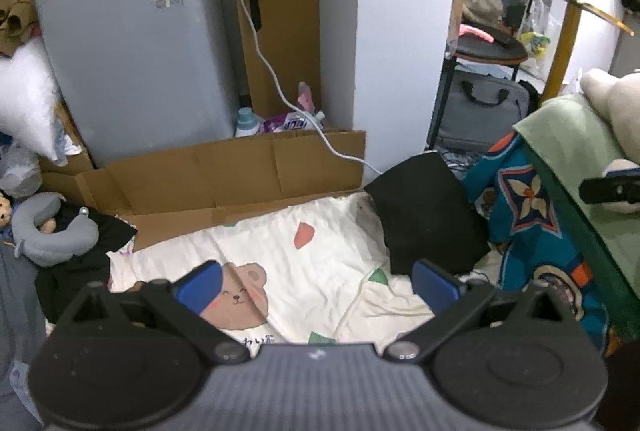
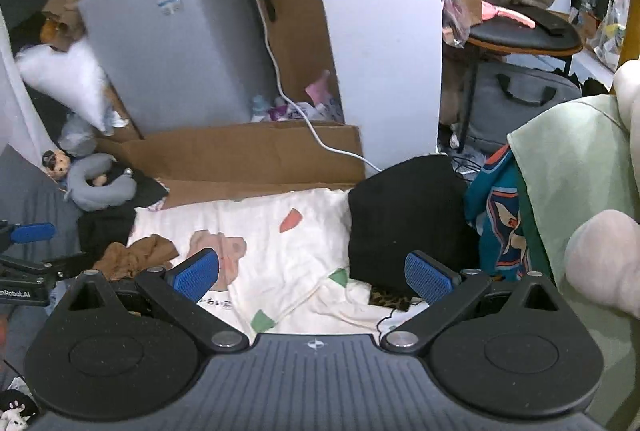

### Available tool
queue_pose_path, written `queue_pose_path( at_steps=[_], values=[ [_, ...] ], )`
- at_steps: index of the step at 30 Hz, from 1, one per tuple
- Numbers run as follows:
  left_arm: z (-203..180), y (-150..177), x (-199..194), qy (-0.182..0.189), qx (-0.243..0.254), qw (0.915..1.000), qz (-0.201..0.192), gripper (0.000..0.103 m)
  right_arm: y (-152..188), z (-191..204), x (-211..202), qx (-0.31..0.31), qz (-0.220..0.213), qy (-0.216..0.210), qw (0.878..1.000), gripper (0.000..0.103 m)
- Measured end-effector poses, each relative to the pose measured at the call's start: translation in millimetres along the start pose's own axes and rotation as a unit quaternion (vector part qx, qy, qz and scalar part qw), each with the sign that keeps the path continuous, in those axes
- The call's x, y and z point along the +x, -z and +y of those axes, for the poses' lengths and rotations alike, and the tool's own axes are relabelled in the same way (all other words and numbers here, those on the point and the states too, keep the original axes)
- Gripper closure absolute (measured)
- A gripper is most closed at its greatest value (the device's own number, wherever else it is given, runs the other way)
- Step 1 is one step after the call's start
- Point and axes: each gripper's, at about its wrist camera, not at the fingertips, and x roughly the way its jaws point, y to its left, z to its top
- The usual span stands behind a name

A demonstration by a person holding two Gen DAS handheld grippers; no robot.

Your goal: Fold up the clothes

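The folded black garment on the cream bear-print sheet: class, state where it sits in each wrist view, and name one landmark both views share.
Left wrist view: the folded black garment lies right of centre, above that gripper's right fingertip, on the cream sheet.
Right wrist view: it lies right of centre, between the sheet and the teal patterned cloth.
Shared landmark: the grey washing machine, upper left.

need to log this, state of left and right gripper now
left gripper: open, holding nothing
right gripper: open, holding nothing
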Motion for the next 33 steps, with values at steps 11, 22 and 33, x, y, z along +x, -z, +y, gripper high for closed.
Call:
queue_pose_path(
  at_steps=[11,22,33],
  values=[
    [28.6,53.6,-35.9,-0.009,-0.052,0.9986,-0.005,0.0,44.1,51.9,-39.9,0.0,-0.004,0.008,1.0,0.001],
    [54.8,74.5,-49.3,-0.079,-0.119,0.9898,0.005,0.0,57.9,94.5,-26.6,-0.032,0.001,-0.006,0.999,0.001],
    [38.0,96.4,-37.9,-0.137,-0.143,0.9798,0.029,0.0,79.3,95.6,8.2,-0.042,0.016,-0.022,0.999,0.001]
  ],
)
